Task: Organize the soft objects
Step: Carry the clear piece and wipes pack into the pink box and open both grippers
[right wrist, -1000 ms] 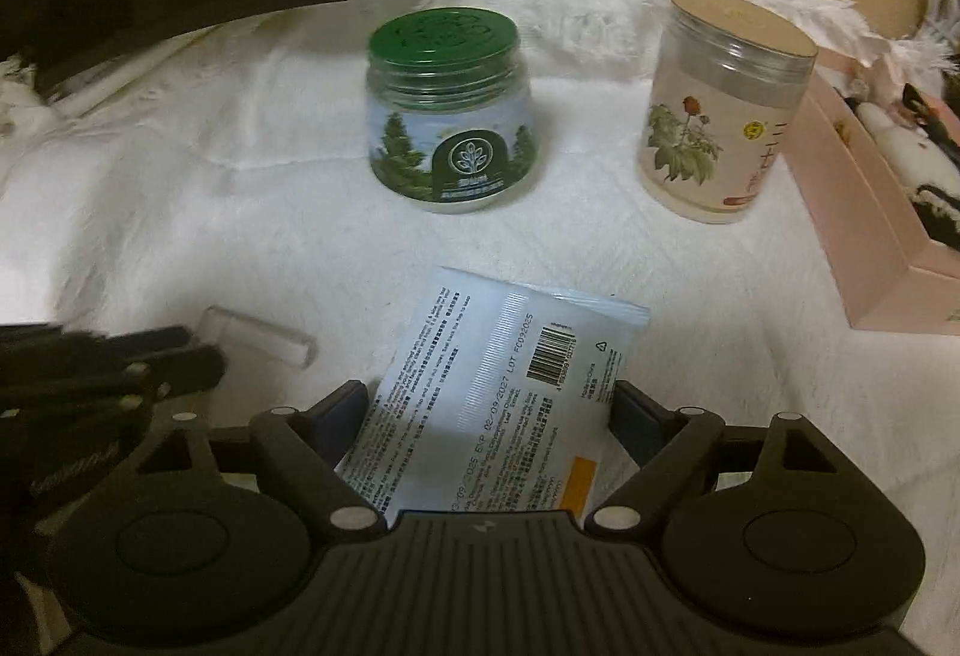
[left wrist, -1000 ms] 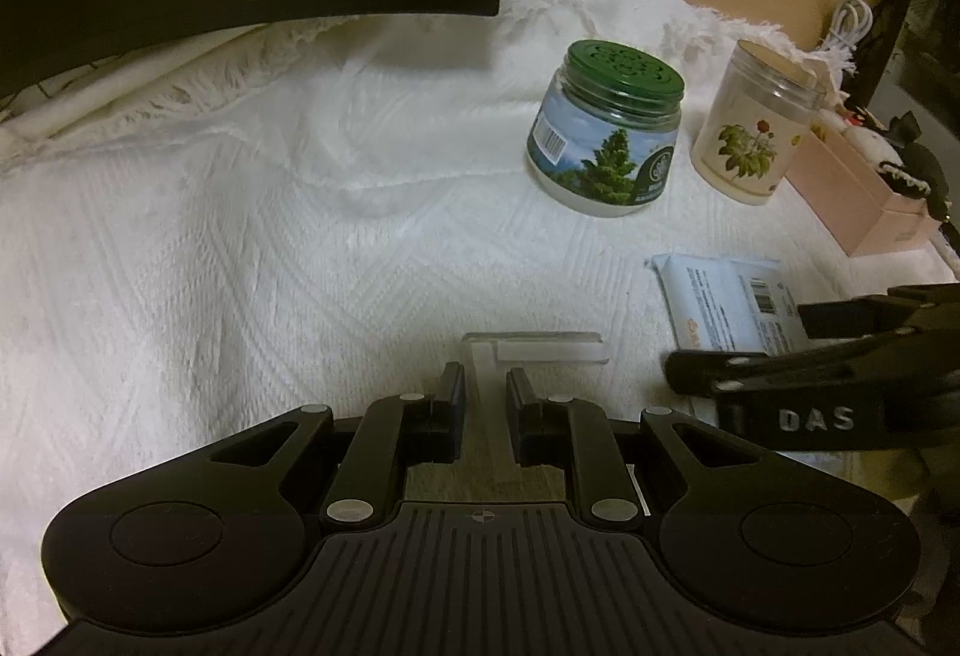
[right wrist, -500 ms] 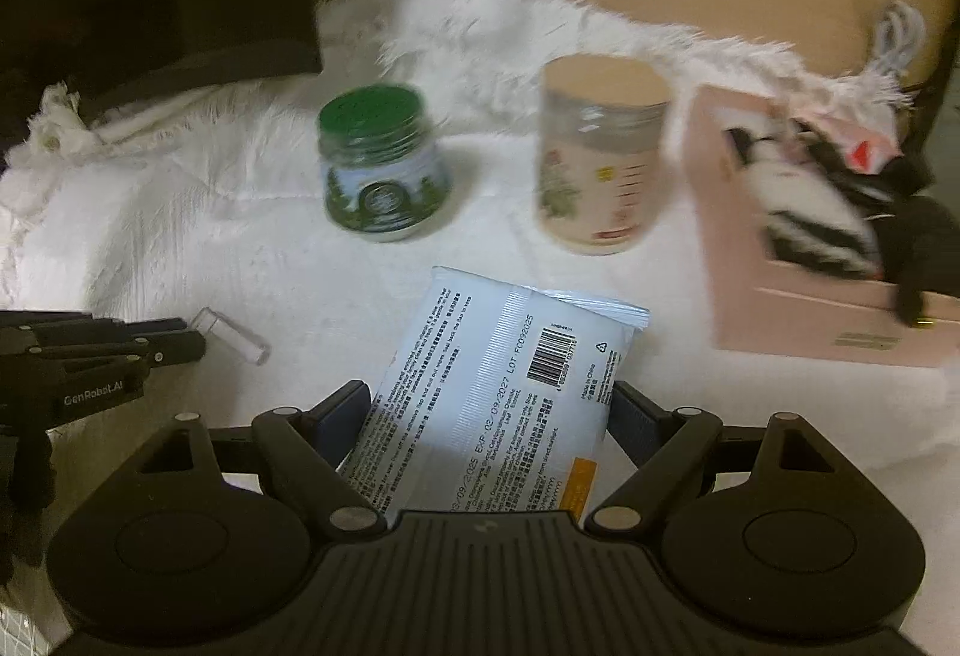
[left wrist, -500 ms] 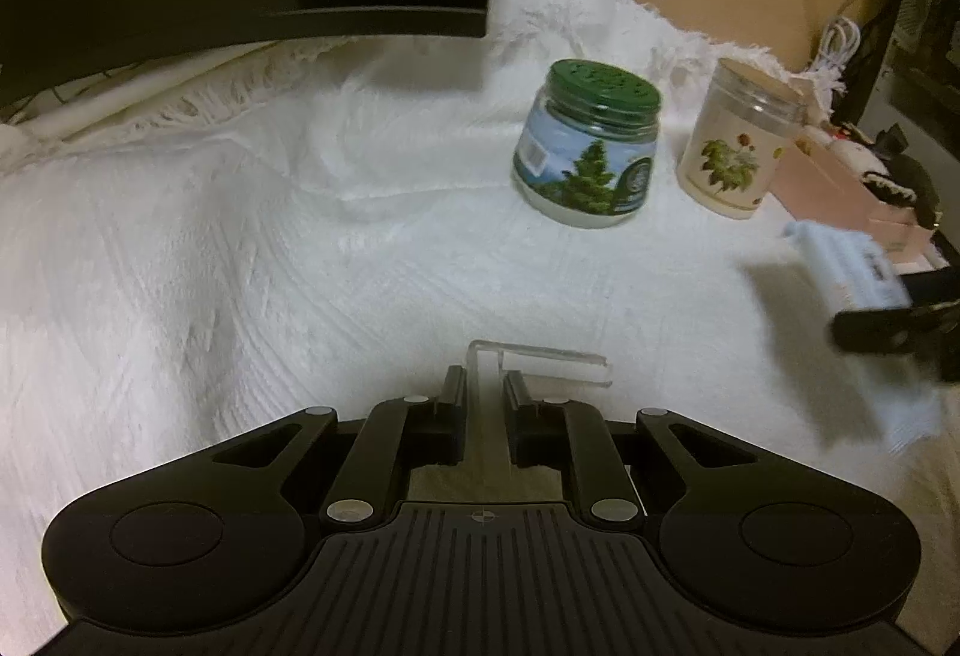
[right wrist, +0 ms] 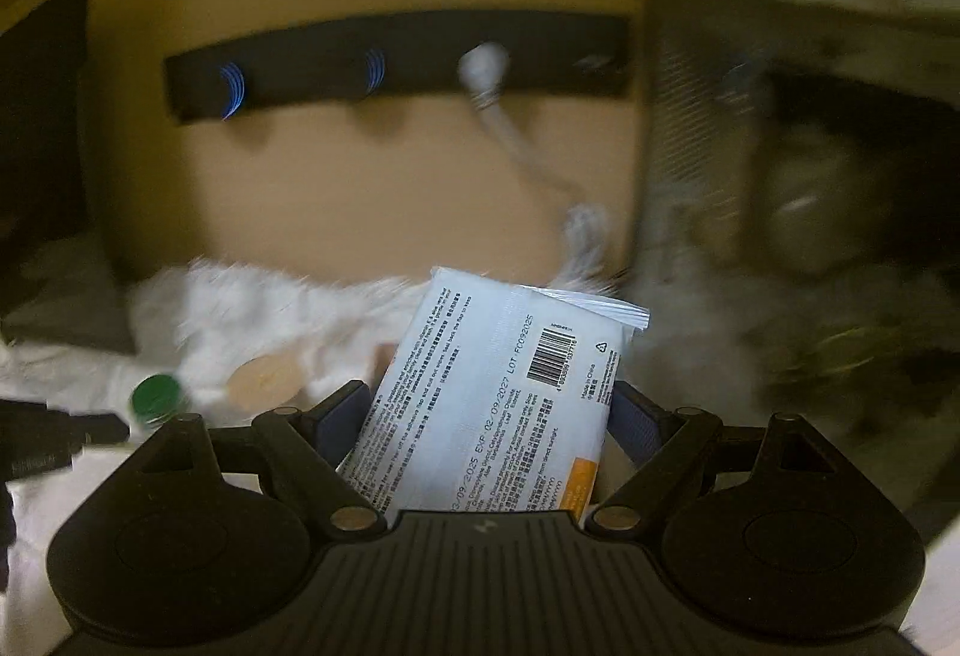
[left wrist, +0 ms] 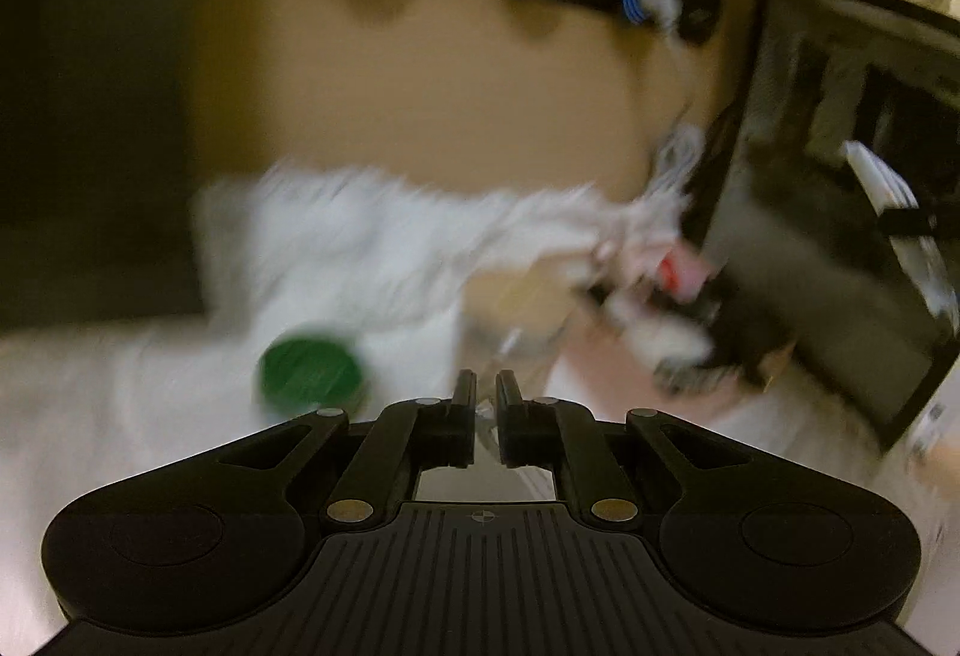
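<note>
The wipes pack, white with a barcode, "EXP 02/09/2027" and "Made in China", sits clamped between the right gripper fingers, raised above the white cloth. The left gripper fingers have just been closing and pinch a small clear plastic piece. Behind stand a green-lidded jar and a tan-lidded jar, contents too blurred to tell. A pink box holds black-and-white soft things.

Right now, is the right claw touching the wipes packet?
Touching. The right wrist view shows both fingers of the right claw pressed against the sides of the wipes packet, holding it up.
</note>
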### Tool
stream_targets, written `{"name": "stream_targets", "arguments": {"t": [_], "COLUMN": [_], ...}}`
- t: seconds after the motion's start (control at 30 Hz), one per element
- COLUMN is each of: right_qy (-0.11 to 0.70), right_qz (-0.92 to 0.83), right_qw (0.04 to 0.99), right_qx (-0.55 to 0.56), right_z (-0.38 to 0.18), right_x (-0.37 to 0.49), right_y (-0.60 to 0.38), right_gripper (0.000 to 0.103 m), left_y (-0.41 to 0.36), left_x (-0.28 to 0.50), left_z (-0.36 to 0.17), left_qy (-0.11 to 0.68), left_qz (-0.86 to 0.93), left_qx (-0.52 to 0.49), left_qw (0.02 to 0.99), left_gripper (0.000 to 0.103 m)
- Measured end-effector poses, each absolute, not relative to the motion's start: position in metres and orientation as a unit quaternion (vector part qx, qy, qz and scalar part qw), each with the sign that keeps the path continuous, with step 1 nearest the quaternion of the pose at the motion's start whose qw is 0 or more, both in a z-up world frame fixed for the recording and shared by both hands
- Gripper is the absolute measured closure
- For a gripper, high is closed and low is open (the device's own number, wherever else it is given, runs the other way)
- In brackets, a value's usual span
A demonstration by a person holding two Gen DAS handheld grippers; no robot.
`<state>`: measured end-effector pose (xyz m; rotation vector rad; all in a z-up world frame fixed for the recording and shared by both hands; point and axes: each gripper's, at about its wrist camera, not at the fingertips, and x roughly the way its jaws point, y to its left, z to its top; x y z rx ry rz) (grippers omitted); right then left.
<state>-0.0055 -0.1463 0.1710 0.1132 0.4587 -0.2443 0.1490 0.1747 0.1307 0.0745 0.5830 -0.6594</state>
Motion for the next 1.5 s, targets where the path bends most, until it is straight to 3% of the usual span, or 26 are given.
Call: {"name": "stream_targets", "arguments": {"t": [0.23,0.47,0.83,1.03,1.33,1.5], "right_qy": [0.234,0.26,0.241,0.255,0.251,0.347], "right_qz": [-0.111,-0.08,-0.068,-0.062,-0.055,-0.043], "right_qw": [0.962,0.955,0.963,0.959,0.963,0.928], "right_qx": [0.082,0.115,0.103,0.108,0.081,0.128], "right_z": [0.15,0.12,0.131,0.125,0.145,0.116], "right_x": [-0.019,-0.01,-0.008,0.011,0.106,0.195], "right_y": [-0.178,-0.181,-0.192,-0.206,-0.2,-0.219], "right_gripper": [0.018,0.018,0.018,0.018,0.018,0.018], "left_y": [0.142,0.138,0.048,-0.013,-0.026,-0.015], "left_x": [0.15,0.141,0.186,0.225,0.214,0.212], "left_z": [0.16,0.154,0.141,0.067,0.065,0.064], "left_qy": [0.249,0.278,0.255,0.418,0.385,0.386], "left_qz": [-0.371,-0.361,-0.393,-0.319,-0.332,-0.33], "left_qx": [-0.009,-0.019,-0.168,-0.094,-0.028,-0.053], "left_qw": [0.895,0.89,0.867,0.845,0.861,0.86], "left_gripper": [0.094,0.094,0.091,0.091,0.09,0.091]}}
